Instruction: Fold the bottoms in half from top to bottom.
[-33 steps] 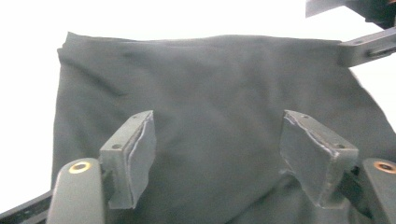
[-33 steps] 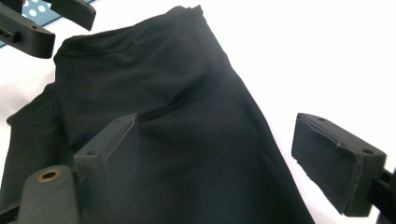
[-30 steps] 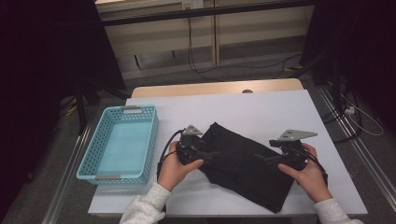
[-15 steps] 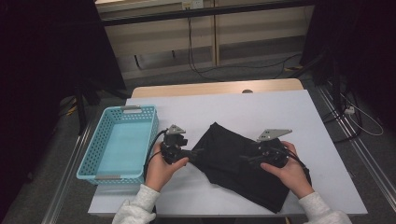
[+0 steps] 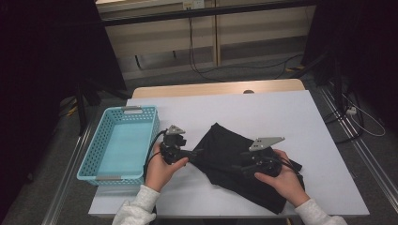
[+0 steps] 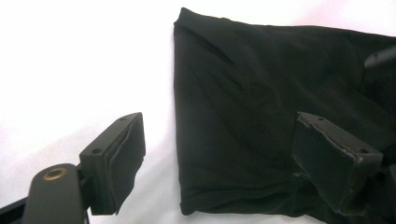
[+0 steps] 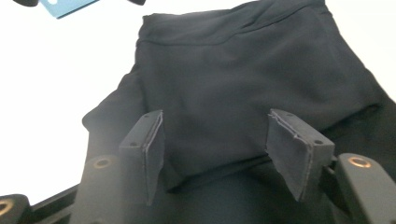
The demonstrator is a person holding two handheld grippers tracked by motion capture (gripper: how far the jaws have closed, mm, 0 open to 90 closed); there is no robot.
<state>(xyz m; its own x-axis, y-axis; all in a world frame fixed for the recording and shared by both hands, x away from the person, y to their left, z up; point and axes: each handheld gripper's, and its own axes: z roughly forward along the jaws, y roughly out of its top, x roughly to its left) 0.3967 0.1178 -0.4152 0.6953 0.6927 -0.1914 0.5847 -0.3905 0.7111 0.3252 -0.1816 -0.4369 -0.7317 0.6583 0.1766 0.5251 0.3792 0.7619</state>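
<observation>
A black garment (image 5: 225,143) lies crumpled on the white table (image 5: 263,108). My left gripper (image 5: 195,153) sits at the garment's left edge, open. In the left gripper view the left gripper (image 6: 224,158) has one jaw over bare table and the other over the black cloth (image 6: 261,84); its jaws have just been opening a little. My right gripper (image 5: 235,161) lies on the garment, pointing left. Its jaws have just been closing. In the right gripper view a folded edge of the cloth (image 7: 233,70) lies between the right gripper's (image 7: 222,149) pads, which stand apart from it.
A light blue plastic basket (image 5: 117,111) stands at the table's left side, just left of my left hand; its corner (image 7: 65,7) shows in the right gripper view. Cables trail on the floor behind the table. Bare table lies beyond and right of the garment.
Both hands have moved to the left. The left gripper has come off the garment to its left edge, and the right gripper has slid further onto the cloth.
</observation>
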